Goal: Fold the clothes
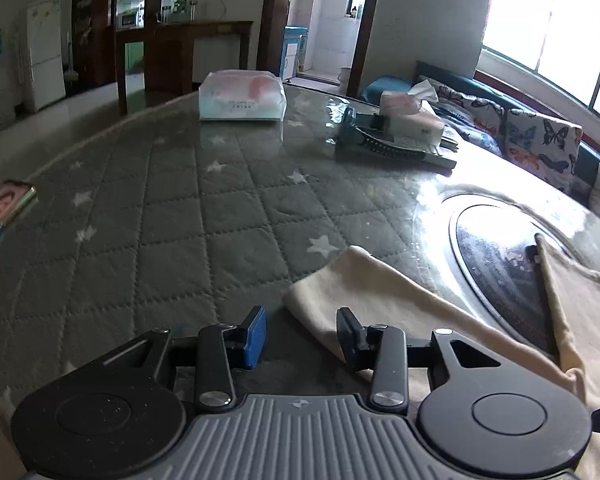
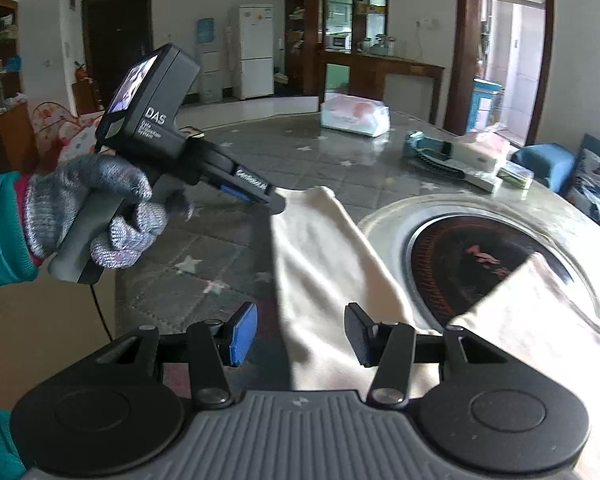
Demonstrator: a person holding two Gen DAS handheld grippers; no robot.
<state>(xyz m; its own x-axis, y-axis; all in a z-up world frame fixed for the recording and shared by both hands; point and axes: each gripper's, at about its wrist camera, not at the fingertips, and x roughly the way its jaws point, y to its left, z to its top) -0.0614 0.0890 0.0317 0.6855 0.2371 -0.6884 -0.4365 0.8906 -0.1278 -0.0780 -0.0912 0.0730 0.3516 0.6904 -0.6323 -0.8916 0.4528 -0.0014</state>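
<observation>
- One cream garment (image 2: 324,248) lies on the near right part of the table (image 1: 172,216), partly draped over the round dark hob (image 2: 472,256)
- left gripper (image 1: 300,336): fingers spread, nothing between them, poised over the cloth's far left corner; a gloved hand (image 2: 96,216) holds it
- right gripper (image 2: 300,336): fingers apart, empty, above the garment's near edge
- farther off: white packet (image 1: 242,96); tissue pack (image 1: 412,114)

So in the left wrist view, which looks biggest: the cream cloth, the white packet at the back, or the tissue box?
1. Cream cloth, largest, though it lies nearest the camera.
2. White packet.
3. Tissue box, though partly hidden behind a dark object, so unsure.
</observation>
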